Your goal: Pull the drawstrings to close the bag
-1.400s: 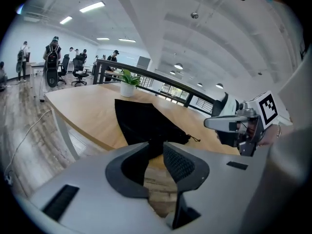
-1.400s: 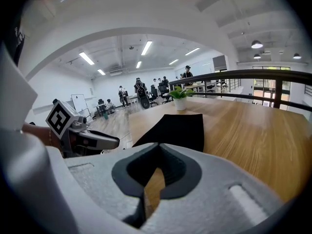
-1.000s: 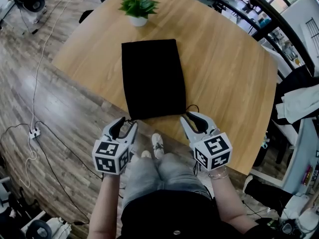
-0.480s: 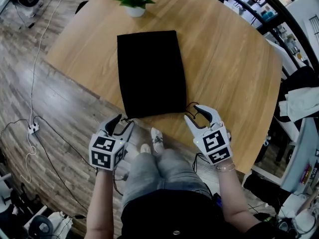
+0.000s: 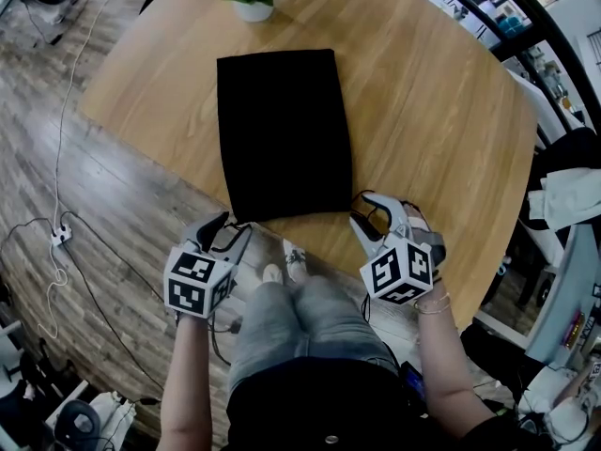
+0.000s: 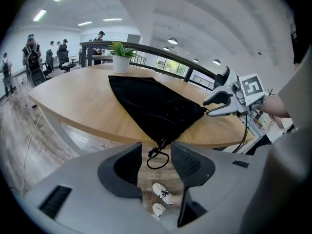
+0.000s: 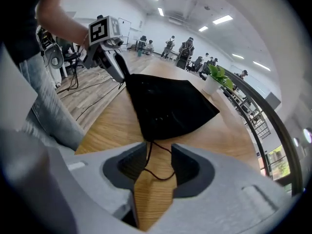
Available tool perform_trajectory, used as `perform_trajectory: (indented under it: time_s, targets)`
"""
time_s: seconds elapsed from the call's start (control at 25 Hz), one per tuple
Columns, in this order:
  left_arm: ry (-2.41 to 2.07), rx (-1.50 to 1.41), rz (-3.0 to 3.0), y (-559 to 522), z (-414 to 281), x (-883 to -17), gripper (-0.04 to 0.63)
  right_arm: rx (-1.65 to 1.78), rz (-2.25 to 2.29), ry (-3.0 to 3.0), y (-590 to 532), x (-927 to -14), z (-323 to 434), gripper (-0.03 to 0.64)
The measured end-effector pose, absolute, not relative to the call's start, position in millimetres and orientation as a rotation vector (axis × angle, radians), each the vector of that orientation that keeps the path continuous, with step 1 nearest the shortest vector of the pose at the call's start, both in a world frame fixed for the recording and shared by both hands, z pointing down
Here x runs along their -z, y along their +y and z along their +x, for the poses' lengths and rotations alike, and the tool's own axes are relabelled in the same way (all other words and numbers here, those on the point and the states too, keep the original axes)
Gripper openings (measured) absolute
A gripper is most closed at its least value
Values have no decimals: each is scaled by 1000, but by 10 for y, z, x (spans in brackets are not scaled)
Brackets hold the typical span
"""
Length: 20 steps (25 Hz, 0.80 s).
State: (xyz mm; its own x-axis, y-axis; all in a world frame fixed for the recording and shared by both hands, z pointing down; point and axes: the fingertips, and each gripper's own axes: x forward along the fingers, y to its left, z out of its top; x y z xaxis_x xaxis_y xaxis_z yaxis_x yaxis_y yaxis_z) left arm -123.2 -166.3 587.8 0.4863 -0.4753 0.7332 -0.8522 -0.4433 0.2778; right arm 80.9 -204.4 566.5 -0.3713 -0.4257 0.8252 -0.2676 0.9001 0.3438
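Both pairs of jaws, just opened, stand spread, pinching nothing. The left gripper [image 5: 230, 230] straddles the left drawstring loop [image 6: 152, 152], and the right gripper [image 5: 363, 212] straddles the right drawstring loop [image 7: 147, 157]. The black bag [image 5: 282, 134] lies lengthwise beyond both.

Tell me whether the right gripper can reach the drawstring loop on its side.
Probably yes: the right gripper has its jaws, which have just been opening, apart around the drawstring loop on the table; nothing blocks it.
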Motion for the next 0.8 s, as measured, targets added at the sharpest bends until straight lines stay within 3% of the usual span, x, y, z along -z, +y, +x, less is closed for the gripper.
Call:
perform_trajectory:
  time_s: [0.16,0.44,0.68,0.8]
  targets:
    - [-1075,-759,2100,-1673,-1213,-5894,185,184,454,-1994,-2079,-5694,780,206]
    - [-1073,-752,2101,-1692,-1197,-5918,130,89,330,-2029,-2112,-5802,703,218]
    - [-1075,-742,2097,-1745,-1179,-5941,121,-74,275,-2054,-2100,-5873,705,185]
    - [-1070,-742,2096,-1746,-1174,-5938,117,-141,265,-2061,-2059,-5869,695,135]
